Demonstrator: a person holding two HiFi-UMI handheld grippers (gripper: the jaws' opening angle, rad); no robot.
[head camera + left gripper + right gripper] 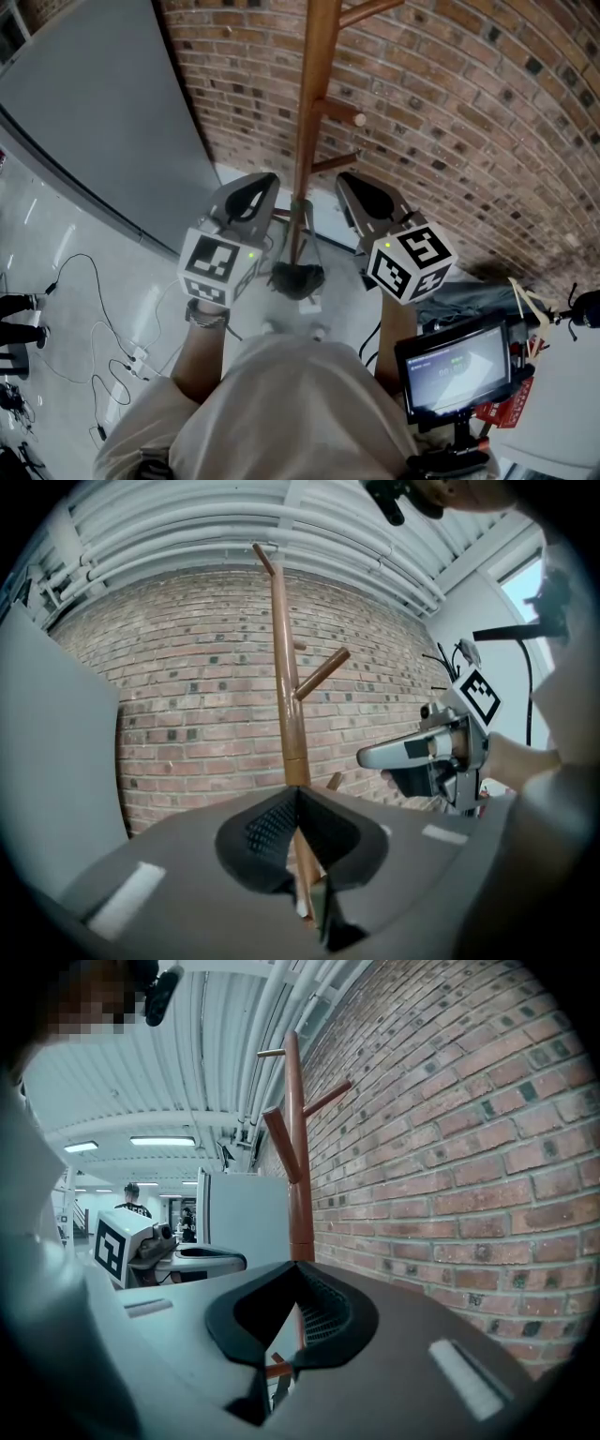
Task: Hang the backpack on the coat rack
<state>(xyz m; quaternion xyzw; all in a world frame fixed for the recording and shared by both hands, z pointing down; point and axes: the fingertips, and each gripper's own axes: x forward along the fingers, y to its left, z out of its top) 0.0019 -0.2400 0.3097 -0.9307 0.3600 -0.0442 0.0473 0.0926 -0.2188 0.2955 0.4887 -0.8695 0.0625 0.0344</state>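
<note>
A wooden coat rack (pixel 309 112) stands by the brick wall, its dark base (pixel 298 278) on the white floor between my two grippers. My left gripper (pixel 265 180) is shut and holds nothing, just left of the pole. On the pole's other side my right gripper (pixel 346 180) is shut and holds nothing too. In the left gripper view the closed jaws meet below the pole (pixel 285 686), with the right gripper (pixel 412 754) beside it. The right gripper view shows the pole (pixel 298 1176) and its pegs over its shut jaws. A grey-blue bag-like thing (pixel 473 291) lies by the wall at right, partly hidden.
A grey panel (pixel 94 112) leans along the left. Cables (pixel 94 314) trail on the floor at lower left. A small screen (pixel 457 366) sits at my chest, lower right, with a red item (pixel 502 408) beside it. People (pixel 131 1199) stand far off in the right gripper view.
</note>
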